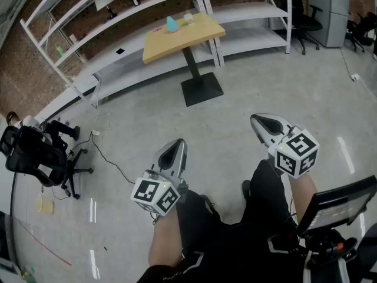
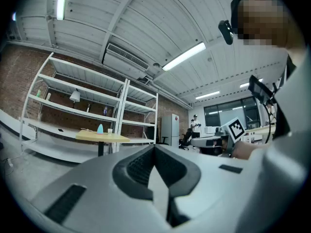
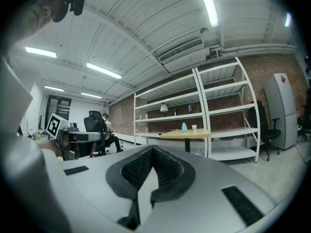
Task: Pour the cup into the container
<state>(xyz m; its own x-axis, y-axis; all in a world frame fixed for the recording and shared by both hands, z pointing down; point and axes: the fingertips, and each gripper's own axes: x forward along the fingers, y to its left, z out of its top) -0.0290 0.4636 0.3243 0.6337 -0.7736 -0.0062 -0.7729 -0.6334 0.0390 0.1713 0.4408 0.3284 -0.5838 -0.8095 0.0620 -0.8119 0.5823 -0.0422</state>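
A small wooden table [image 1: 182, 37] stands far ahead on the concrete floor. On it are a light-blue container [image 1: 171, 23] and a small pale cup [image 1: 188, 18]. My left gripper [image 1: 177, 144] and right gripper [image 1: 260, 121] are held level near my body, far short of the table, both shut and empty. In the left gripper view the shut jaws of my left gripper [image 2: 154, 147] point toward the table [image 2: 103, 138], the blue container [image 2: 100, 128] and the cup [image 2: 110, 130]. The right gripper view shows my right gripper [image 3: 153, 148], the table [image 3: 188, 135], the container [image 3: 184, 126] and the cup [image 3: 194, 127].
White shelving racks [image 1: 118, 16] line the brick wall behind the table. A black office chair [image 1: 38, 152] and a floor cable [image 1: 106, 152] lie to the left. A grey cabinet [image 1: 330, 10] and a chair stand at the far right. A monitor stand [image 1: 336, 208] is by my right leg.
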